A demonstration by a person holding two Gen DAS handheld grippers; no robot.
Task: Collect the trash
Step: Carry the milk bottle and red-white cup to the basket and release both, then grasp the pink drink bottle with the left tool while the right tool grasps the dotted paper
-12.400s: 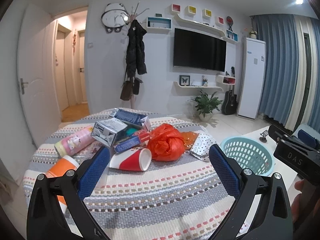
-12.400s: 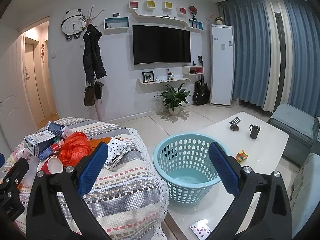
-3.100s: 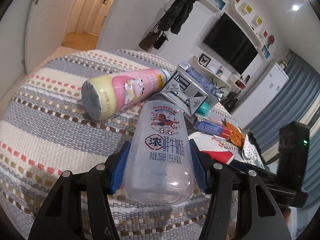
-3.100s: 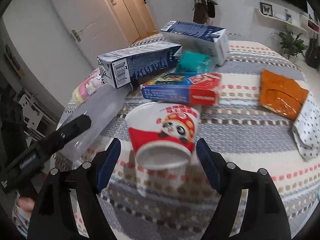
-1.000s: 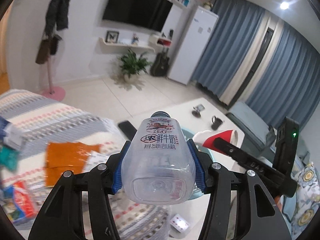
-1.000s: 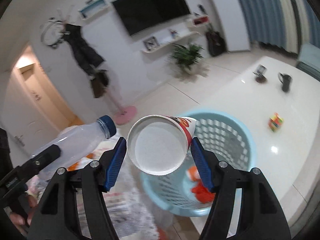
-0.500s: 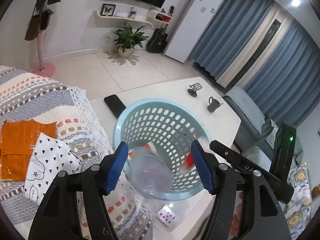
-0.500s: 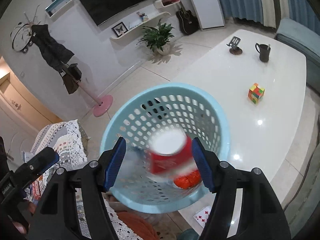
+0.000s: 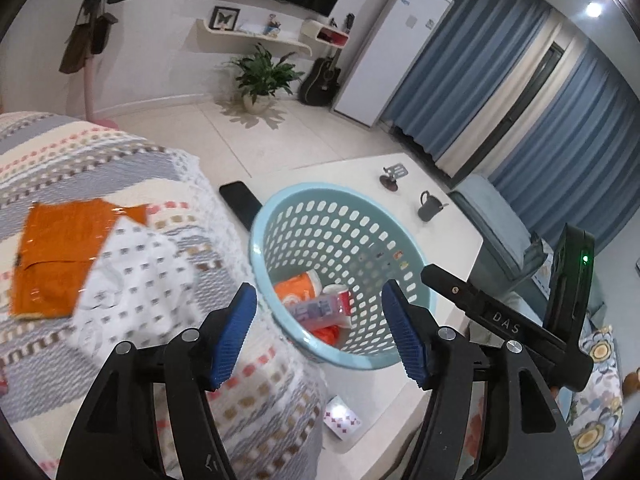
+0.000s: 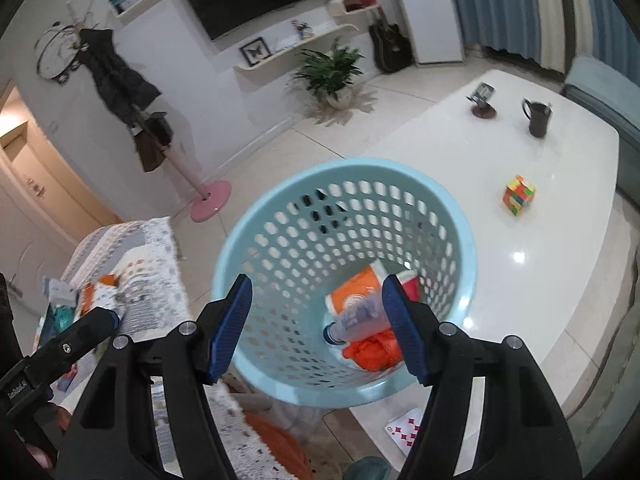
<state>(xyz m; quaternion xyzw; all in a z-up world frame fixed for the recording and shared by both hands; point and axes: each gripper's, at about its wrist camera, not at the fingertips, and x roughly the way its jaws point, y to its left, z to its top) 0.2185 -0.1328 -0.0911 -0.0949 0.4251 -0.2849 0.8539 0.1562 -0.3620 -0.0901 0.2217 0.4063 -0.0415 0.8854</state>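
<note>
A light blue perforated basket [image 9: 276, 216] [image 10: 280, 208] stands on the white table beside the striped cloth. Inside it lie an orange cup [image 9: 298, 294] [image 10: 354, 290], a clear milk bottle [image 9: 316, 308] [image 10: 358, 320], a red paper cup [image 9: 340, 300] [image 10: 408, 282] and an orange plastic bag [image 10: 374, 352]. My left gripper [image 9: 322, 334] is open and empty above the basket's near rim. My right gripper [image 10: 316, 328] is open and empty over the basket. An orange wrapper [image 9: 60, 248] and a dotted white wrapper [image 9: 136, 280] lie on the striped cloth.
On the white table [image 10: 560, 220] are a dark mug [image 10: 538, 118], a colour cube [image 10: 518, 194], a small stand [image 10: 484, 100] and a black phone [image 9: 240, 204]. A playing card [image 9: 342, 416] lies on the floor. More boxes [image 10: 56, 304] sit on the cloth at far left.
The bottle and the red cup, falling half a second ago, have come to rest in the basket. Both grippers stay open and have drawn back slightly toward the cloth.
</note>
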